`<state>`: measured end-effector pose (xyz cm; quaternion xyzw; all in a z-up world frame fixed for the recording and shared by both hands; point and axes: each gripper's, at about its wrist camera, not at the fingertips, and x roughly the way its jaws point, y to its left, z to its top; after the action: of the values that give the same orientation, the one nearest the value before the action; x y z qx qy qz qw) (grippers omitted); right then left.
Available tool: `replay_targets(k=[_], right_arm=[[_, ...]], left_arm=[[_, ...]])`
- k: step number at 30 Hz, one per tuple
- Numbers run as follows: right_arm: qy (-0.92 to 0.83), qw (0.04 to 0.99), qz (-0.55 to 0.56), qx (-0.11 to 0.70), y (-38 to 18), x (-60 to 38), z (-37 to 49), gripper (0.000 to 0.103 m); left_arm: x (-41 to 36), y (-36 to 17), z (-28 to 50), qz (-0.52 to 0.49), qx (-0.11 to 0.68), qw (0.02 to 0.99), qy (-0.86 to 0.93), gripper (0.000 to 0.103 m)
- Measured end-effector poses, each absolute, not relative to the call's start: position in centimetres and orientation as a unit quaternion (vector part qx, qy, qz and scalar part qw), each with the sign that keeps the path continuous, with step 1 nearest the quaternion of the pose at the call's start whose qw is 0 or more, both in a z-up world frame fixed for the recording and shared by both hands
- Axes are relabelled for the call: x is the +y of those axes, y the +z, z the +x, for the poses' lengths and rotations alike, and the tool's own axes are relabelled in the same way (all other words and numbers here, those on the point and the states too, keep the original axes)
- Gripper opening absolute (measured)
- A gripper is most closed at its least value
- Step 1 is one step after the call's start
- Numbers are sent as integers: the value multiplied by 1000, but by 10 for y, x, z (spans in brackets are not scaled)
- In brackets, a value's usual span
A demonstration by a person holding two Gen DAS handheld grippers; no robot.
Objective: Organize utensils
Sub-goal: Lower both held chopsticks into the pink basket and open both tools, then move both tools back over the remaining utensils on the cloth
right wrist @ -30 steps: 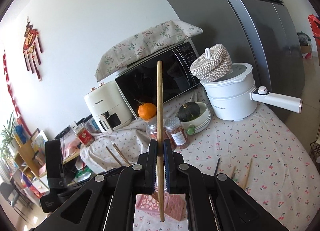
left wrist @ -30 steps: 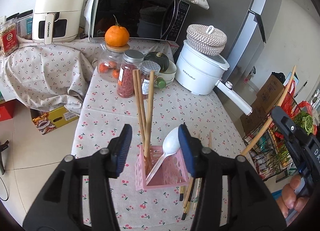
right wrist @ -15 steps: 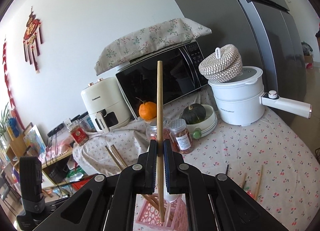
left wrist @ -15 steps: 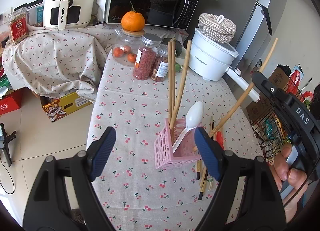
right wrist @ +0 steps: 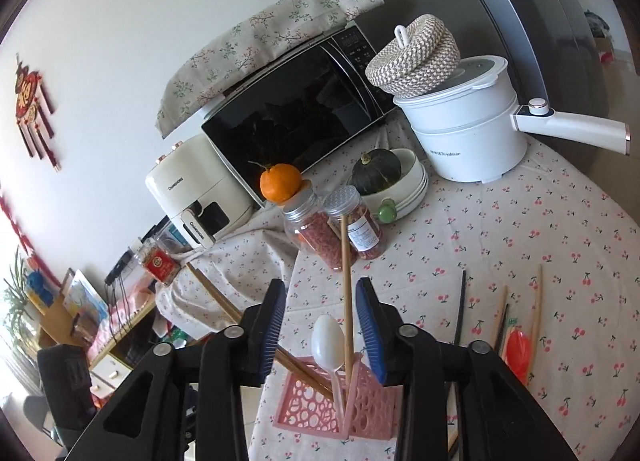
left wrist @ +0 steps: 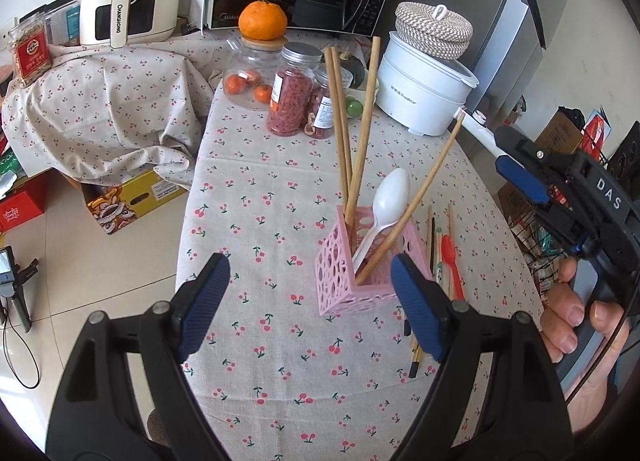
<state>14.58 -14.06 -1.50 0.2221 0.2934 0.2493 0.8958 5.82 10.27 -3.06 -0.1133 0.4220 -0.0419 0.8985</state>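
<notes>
the right gripper's (right wrist: 322,331) jaws are opening off a light, stiff, slippery wooden chopstick (right wrist: 346,293) now leaning in the pink holder (left wrist: 362,261), while loose ones beside it want a mid-shaft pinch; the left gripper (left wrist: 310,303) hangs wide, empty.

The wooden chopstick (right wrist: 346,293), clamped upright a second earlier between the shut pads of the right gripper (right wrist: 322,327), is now released: the jaws are opening and the stick is seen standing free between them, its lower end lodged in the pink holder (right wrist: 340,409), leaning toward one o'clock in the left wrist view (left wrist: 408,205). The right gripper (left wrist: 520,177) has been brought lower, with the holder now directly beneath its fingers. The left gripper (left wrist: 308,301) has been spread from a narrow gap to a wide one, and the holder (left wrist: 360,265), formerly centred between its fingers, is now found toward its right finger.
</notes>
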Motion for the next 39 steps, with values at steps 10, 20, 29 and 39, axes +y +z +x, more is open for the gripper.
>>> replay_targets(k=[10, 20, 29, 39], right_arm=[[220, 906, 207, 297, -6, -203, 129, 68], [171, 897, 138, 383, -33, -262, 127, 79], [133, 865, 107, 472, -70, -307, 132, 83], [93, 832, 145, 527, -93, -346, 142, 84]], left_arm=[[72, -40, 53, -86, 448, 887, -63, 84], [5, -29, 46, -52, 445, 888, -102, 84], [-54, -38, 51, -3, 467, 875, -127, 84], [-87, -45, 73, -18, 492, 862, -117, 84]])
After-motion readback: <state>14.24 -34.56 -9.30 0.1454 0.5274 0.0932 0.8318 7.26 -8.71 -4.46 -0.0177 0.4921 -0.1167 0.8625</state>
